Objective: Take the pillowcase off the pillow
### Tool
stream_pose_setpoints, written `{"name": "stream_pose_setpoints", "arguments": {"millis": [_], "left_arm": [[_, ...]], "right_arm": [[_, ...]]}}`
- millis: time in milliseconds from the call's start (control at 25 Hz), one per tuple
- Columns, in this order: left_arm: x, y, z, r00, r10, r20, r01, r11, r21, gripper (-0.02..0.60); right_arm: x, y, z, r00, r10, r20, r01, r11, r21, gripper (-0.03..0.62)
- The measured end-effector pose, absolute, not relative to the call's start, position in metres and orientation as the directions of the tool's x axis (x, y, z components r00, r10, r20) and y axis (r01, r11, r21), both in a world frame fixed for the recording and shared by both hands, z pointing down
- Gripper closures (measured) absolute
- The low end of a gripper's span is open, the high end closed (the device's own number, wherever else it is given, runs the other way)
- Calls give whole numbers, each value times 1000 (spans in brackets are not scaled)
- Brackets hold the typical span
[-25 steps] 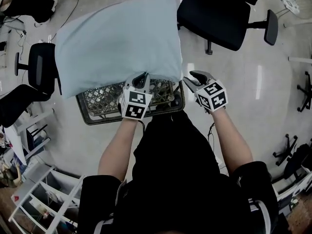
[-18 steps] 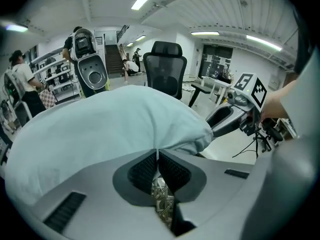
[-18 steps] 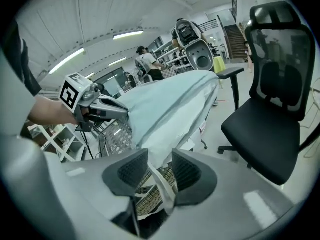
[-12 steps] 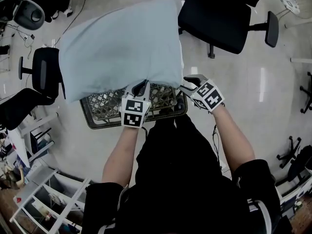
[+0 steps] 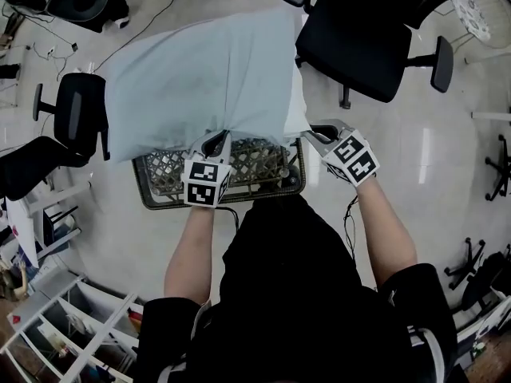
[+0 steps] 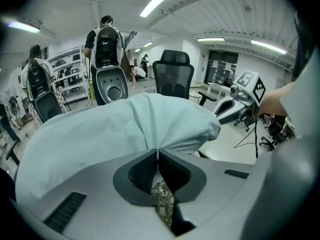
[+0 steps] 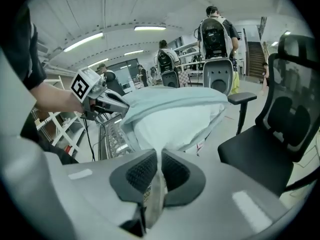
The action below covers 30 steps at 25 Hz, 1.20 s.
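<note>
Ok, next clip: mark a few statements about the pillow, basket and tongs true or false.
1. The left tongs pinch the pillowcase. True.
2. The right tongs hang open and empty. False: they have just closed on the white pillow.
3. A wire basket sits below the pillow. True.
4. The pillow lies on the black chair. False: the tongs hold it up beside the chair.

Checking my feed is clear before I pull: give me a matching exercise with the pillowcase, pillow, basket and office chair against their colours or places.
Column one:
1 pillowcase
2 pillow
3 basket
4 office chair

Column two:
A white, showing at the open end
B black, beyond the pillow on the right
C light blue
D dark lattice, under the pillow's near edge

Pairs: 1-C, 2-A, 3-D, 4-B.
</note>
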<state>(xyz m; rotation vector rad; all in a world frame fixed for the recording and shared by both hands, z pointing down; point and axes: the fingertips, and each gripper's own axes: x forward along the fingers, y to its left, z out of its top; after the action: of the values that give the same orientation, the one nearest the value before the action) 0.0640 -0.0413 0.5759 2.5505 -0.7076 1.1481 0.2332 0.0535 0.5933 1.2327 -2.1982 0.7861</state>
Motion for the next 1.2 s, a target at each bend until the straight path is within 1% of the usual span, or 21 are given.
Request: {"name": "stream_pose_setpoints", "arguments": {"millis": [160,240,320,400,440,520,600,680,720,840,1080,1200], "left_arm": [[52,-56,560,557,-382,738,-551,-835,-16,575],[64,-44,552,572,-377,728,-515,-856,-39,575],[92,-21,541,624,-350,698,-451,-891,-44,563],[119,-1,533,677,-319,664,-407,-913,-24,464],[130,4,532,689,-309,655,-399,-917,-13,438],[141,8,537,686,-304,661,-400,-917,-7,428],[141,6,544,662,-306,684,-399,-917,-24,434],[131,5,549,630,-306,713,-380,-923,-61,532],[125,6,552,615,-306,727,-368,-926,-79,562],[100,6,562,581,-304,755,-372,-924,-85,568],[50,5,581,555,-280,784,-487,-873,34,568],[48,15,579,571,-286,769,-523,-849,72,566]], "right_arm": [[237,43,571,-482,-604,634,-871,410,-272,559],[230,39,562,-483,-602,635,-867,430,-252,559],[221,36,554,-484,-607,630,-864,445,-236,559],[213,36,550,-490,-610,623,-862,445,-242,559],[210,38,548,-495,-608,621,-860,446,-248,559],[204,45,546,-502,-603,619,-855,453,-253,559],[201,51,546,-499,-604,622,-857,451,-250,559],[201,55,547,-497,-610,617,-861,435,-264,559],[201,58,548,-500,-611,613,-861,428,-275,559],[197,69,557,-515,-601,611,-853,426,-301,558],[185,93,580,-555,-575,601,-832,394,-391,557],[176,101,583,-556,-566,609,-831,395,-391,557]]}}
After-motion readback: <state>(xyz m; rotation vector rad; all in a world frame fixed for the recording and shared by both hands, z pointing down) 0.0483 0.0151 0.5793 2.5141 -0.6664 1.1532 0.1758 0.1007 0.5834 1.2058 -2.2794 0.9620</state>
